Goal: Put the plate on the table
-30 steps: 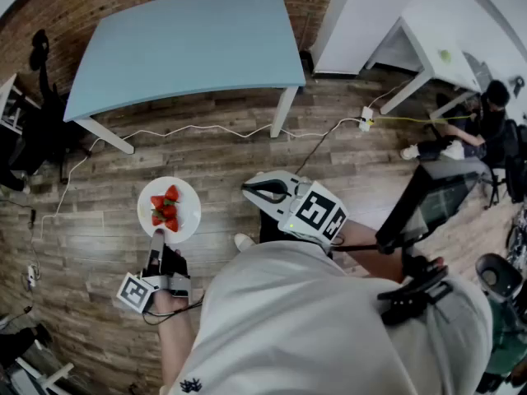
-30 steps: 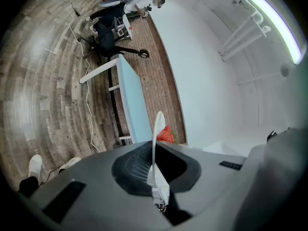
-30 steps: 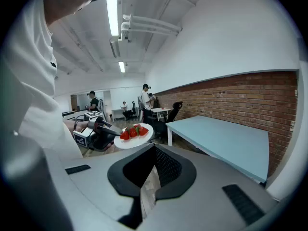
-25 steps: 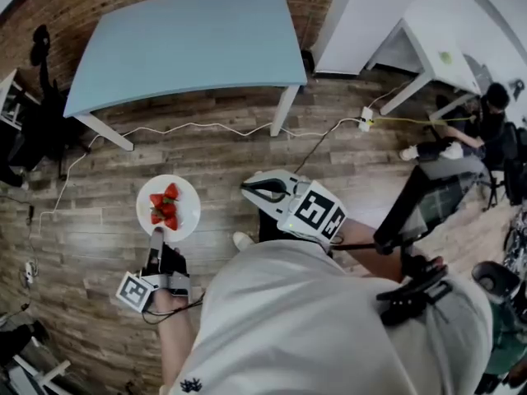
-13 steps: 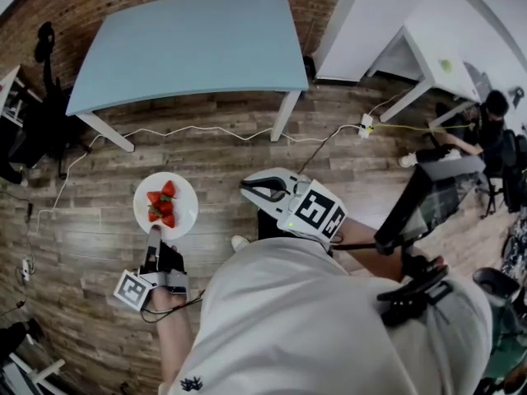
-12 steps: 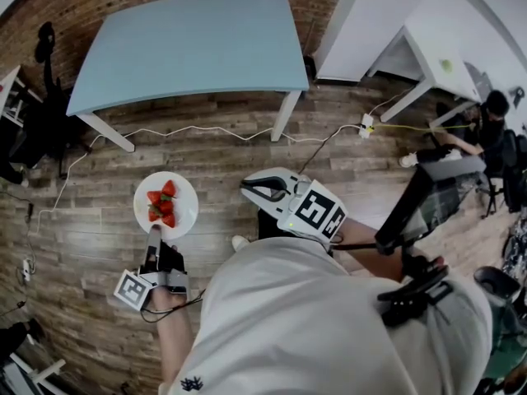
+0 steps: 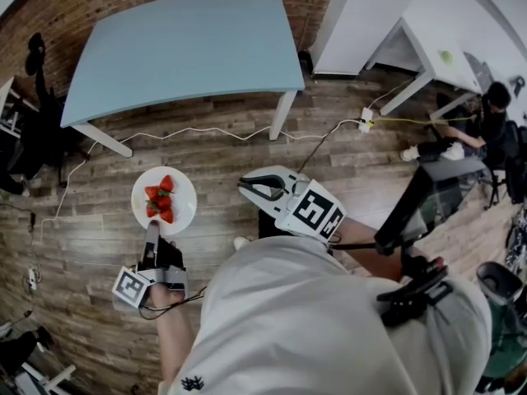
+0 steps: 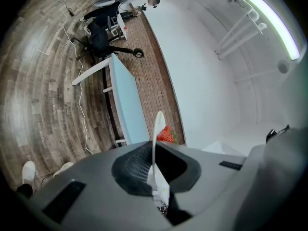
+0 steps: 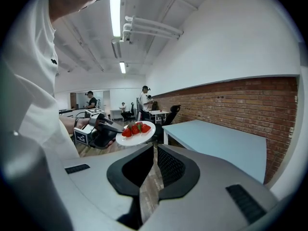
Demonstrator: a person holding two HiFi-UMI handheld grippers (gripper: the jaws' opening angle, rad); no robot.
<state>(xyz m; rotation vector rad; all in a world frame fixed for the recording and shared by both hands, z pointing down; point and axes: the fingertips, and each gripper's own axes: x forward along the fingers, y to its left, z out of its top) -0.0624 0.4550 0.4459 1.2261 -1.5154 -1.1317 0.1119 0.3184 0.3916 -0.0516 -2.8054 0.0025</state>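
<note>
A white plate (image 7: 176, 206) with several strawberries (image 7: 160, 199) hangs level above the wooden floor, short of the light blue table (image 7: 181, 48). My left gripper (image 7: 153, 230) is shut on the plate's near rim. In the left gripper view the plate (image 8: 157, 129) shows edge-on between the jaws, with a strawberry (image 8: 165, 135) beside it and the table (image 8: 126, 105) ahead. My right gripper (image 7: 244, 189) is held in front of my chest, shut with nothing in it. In its own view the right gripper (image 9: 153, 147) looks at the plate (image 9: 140, 137) and the table (image 9: 221, 146).
A white cable (image 7: 198, 128) runs over the floor along the table's near side to a power strip (image 7: 365, 122). A white desk (image 7: 428, 48) and a seated person (image 7: 486, 109) are at the right. A black office chair (image 7: 33, 134) stands left of the table.
My left gripper has carried the plate a little up and left in the head view, towards the table. The right gripper has stayed put.
</note>
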